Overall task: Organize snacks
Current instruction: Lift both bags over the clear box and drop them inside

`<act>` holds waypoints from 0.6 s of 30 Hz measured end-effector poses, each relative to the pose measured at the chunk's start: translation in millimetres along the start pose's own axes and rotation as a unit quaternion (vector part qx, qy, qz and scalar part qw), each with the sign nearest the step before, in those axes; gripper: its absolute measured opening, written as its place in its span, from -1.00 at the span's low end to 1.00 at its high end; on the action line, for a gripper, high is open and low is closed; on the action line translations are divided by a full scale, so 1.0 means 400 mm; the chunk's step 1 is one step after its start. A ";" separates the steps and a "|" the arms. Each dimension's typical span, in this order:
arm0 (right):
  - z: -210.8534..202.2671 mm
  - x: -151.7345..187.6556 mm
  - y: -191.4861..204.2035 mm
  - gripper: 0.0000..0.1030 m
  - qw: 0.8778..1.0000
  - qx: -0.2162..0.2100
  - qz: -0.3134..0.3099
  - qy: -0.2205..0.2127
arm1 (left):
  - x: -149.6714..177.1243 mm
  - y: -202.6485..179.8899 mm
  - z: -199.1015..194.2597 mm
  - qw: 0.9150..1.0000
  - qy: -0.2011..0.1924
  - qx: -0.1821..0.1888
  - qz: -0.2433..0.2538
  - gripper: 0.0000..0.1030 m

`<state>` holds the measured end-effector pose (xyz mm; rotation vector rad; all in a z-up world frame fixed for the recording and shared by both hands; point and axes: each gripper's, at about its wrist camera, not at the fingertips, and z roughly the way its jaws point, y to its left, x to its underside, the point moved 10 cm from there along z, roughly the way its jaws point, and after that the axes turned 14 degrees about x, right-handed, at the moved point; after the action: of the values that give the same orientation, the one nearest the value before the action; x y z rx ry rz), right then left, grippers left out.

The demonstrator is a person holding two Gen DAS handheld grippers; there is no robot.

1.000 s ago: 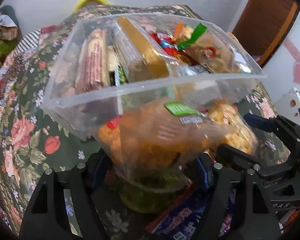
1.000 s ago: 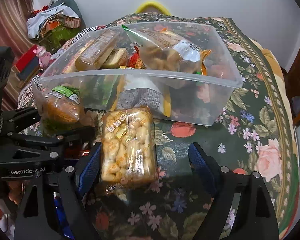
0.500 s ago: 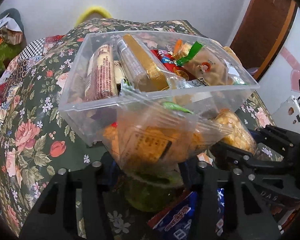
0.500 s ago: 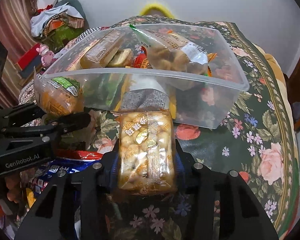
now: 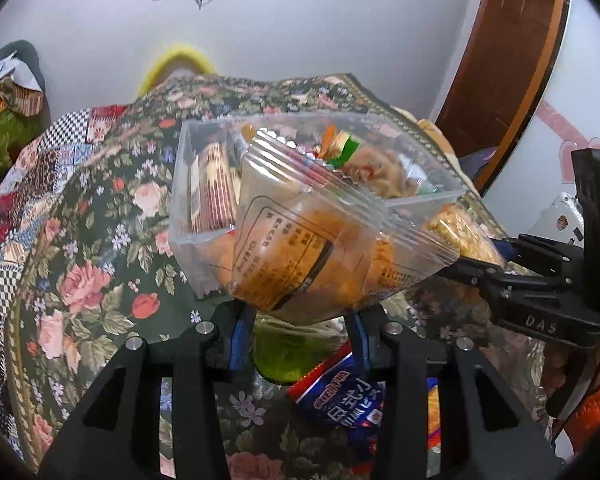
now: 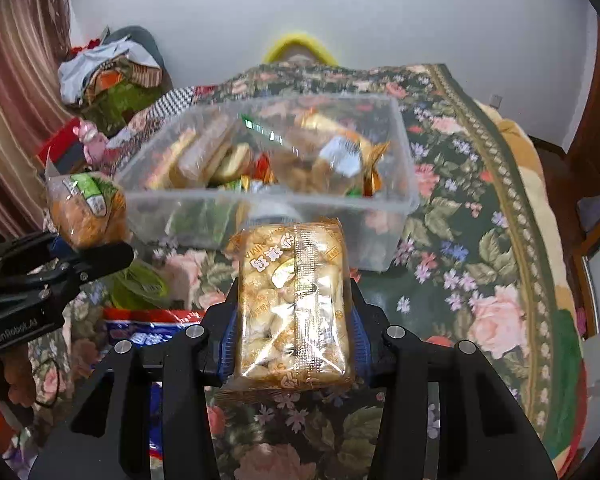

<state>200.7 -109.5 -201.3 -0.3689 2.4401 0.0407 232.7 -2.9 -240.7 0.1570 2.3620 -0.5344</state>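
**Left wrist view: two packets clamped and lifted, bin just beyond**

Left wrist view shows the left gripper clamped on the clear bag of orange snacks; its jaws have just been closing, and the bag's lower end is pinched between the blue pads. The right wrist view shows the right gripper clamped on the golden biscuit packet, whose jaws also closed within the last moment. Both packets sit just in front of the clear plastic bin, which stands at the middle of the floral tablecloth and is already well filled with wrapped snacks.

To do this step well, I judge each packet should be carried high enough to pass the bin's near rim, then set down into a gap and not dropped on the pile. The left bag is held by one end and its loose top leans forward, so it may swing or catch the rim. Light pressure suits both, since the contents look crumbly.

The bag is thin, crinkly, transparent film with printed text and a ribbed seal. The biscuit packet is glossy, rectangular and firmer, with a centre seam. The bin is rigid, clear and straight-walled with a lipped rim. On the cloth near the grippers lie a blue and red packet and a green packet.
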 end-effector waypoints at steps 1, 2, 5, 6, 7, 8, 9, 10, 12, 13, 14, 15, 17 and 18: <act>-0.007 -0.010 -0.001 -0.17 1.000 0.001 0.000 -0.006 | -0.009 -0.005 -0.010 1.000 -0.005 0.002 0.001 -0.19; -0.012 -0.024 -0.002 -0.17 1.000 0.003 0.001 -0.012 | -0.017 -0.009 -0.014 1.000 -0.007 0.003 0.002 -0.19; -0.028 -0.061 -0.014 -0.17 0.999 0.006 0.008 -0.030 | -0.049 -0.022 -0.032 1.000 -0.021 0.006 0.009 -0.19; -0.033 -0.072 -0.016 -0.17 0.999 0.007 0.010 -0.035 | -0.063 -0.026 -0.037 1.000 -0.026 0.005 0.013 -0.19; -0.036 -0.083 -0.016 -0.17 0.999 0.008 0.011 -0.040 | -0.077 -0.030 -0.042 0.999 -0.032 0.004 0.017 -0.19; -0.040 -0.099 -0.021 -0.17 0.999 0.009 0.012 -0.047 | -0.088 -0.032 -0.045 0.999 -0.036 0.004 0.019 -0.19; -0.042 -0.113 -0.023 -0.17 0.998 0.010 0.013 -0.052 | -0.102 -0.034 -0.047 0.999 -0.041 0.005 0.021 -0.19; -0.044 -0.124 -0.027 -0.17 0.998 0.011 0.014 -0.057 | -0.119 -0.038 -0.049 0.999 -0.045 0.007 0.023 -0.19; -0.045 -0.150 -0.034 -0.17 0.997 0.016 0.014 -0.068 | -0.145 -0.040 -0.047 0.998 -0.051 0.012 0.022 -0.19; -0.047 -0.155 -0.036 -0.17 0.997 0.018 0.014 -0.072 | -0.159 -0.041 -0.043 0.998 -0.053 0.016 0.021 -0.19; -0.046 -0.165 -0.037 -0.17 0.997 0.020 0.015 -0.075 | -0.168 -0.043 -0.037 0.998 -0.053 0.020 0.020 -0.19; -0.040 -0.178 -0.039 -0.17 0.997 0.022 0.016 -0.078 | -0.179 -0.044 -0.028 0.998 -0.053 0.024 0.019 -0.19; -0.033 -0.194 -0.041 -0.17 0.996 0.023 0.018 -0.081 | -0.198 -0.045 -0.010 0.998 -0.052 0.025 0.018 -0.19; -0.028 -0.202 -0.044 -0.17 0.996 0.024 0.018 -0.082 | -0.206 -0.046 -0.001 0.998 -0.051 0.026 0.019 -0.19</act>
<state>258.6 -107.5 -141.0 -0.2889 2.2811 0.0277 289.4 -16.5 -179.7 0.1927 2.2436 -0.5722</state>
